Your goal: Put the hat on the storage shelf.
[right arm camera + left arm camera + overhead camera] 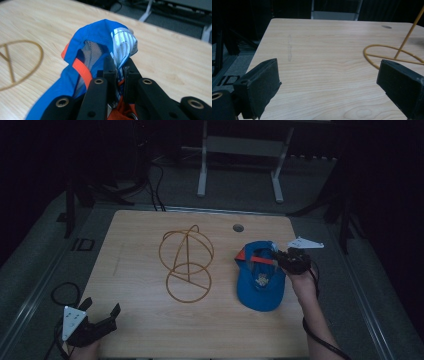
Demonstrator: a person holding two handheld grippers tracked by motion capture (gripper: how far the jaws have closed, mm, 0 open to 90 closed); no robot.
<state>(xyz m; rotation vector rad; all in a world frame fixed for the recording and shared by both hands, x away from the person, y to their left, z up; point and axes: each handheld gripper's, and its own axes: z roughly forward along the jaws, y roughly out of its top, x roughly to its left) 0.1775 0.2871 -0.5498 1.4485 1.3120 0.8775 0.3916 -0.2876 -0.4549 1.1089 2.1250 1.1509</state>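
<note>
The left claw (102, 317), at seven o'clock in the high view, is a matte black body with two blocky black jaws; a pale grey three-cornered plate (70, 321) sits on top, and a black cable (62, 292) loops away toward ten o'clock. In the left gripper view its pads (261, 83) look like coarse black foam with a small round hole near each edge. The right claw (278, 257), at three o'clock, is black too, with a grey plate (305, 243) and a black cable (320, 340) along the bare forearm. Brass-ringed screw holes (99, 81) dot its arms.
</note>
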